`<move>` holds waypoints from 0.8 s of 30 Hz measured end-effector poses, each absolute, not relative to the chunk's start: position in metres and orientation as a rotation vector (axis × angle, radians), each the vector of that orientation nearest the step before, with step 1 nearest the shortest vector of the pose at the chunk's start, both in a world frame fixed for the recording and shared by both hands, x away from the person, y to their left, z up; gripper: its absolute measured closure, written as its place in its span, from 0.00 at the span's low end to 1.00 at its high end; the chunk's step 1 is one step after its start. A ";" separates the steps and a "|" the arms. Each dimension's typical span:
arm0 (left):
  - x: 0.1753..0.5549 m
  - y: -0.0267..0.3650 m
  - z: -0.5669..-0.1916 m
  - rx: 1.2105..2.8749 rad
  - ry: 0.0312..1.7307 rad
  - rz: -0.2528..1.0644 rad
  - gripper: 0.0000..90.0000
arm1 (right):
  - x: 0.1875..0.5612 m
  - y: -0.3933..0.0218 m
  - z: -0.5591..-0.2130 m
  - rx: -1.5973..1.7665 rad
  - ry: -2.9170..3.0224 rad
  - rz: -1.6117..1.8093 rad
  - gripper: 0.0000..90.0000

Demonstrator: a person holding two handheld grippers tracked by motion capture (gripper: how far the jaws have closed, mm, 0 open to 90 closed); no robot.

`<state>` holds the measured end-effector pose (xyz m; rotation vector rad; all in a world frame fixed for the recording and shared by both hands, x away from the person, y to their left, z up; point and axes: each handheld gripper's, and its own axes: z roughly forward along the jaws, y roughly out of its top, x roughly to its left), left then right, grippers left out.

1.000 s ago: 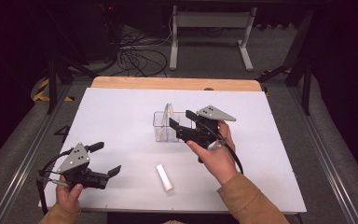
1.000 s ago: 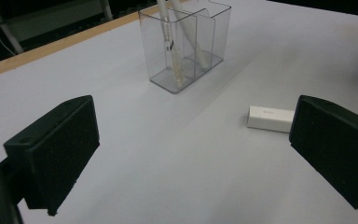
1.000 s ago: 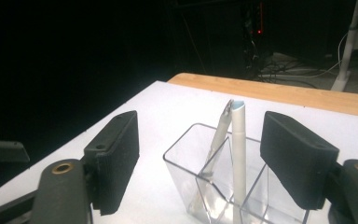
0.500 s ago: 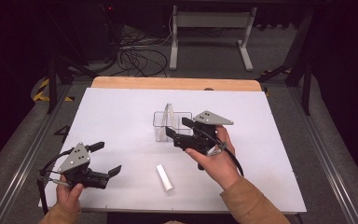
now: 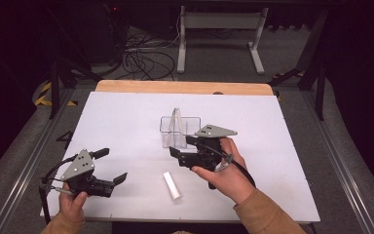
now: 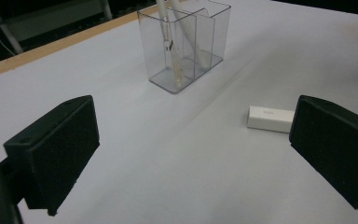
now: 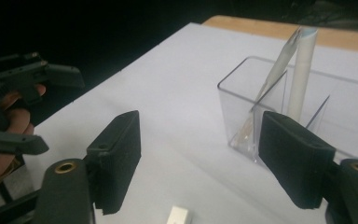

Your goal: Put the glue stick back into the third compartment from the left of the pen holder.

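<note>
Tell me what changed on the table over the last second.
The right gripper drew back from the clear organizer toward the near edge, jaws open and empty. The left gripper stayed put, open. The white block and the two white sticks in the organizer did not move.

Lab test bay: white work table (image 5: 126, 122), cable tangle (image 5: 141, 58) on floor, dark surroundings.

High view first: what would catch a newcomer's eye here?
The clear divided holder near the middle of the white table, with white sticks leaning in it. The right gripper hovers open just in front of it. A white stick lies flat toward the near edge, with the left gripper open at near left.
</note>
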<state>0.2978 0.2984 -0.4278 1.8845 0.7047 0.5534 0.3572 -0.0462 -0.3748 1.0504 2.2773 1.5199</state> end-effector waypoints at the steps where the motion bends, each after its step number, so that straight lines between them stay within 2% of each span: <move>1: 0.298 0.298 -0.428 1.884 0.704 0.553 0.02 | 0.357 -0.046 -0.376 1.055 2.291 1.505 0.33; 24: 0.298 0.298 -0.428 1.889 0.707 0.548 0.02 | 0.344 -0.030 -0.411 1.111 2.594 1.186 0.34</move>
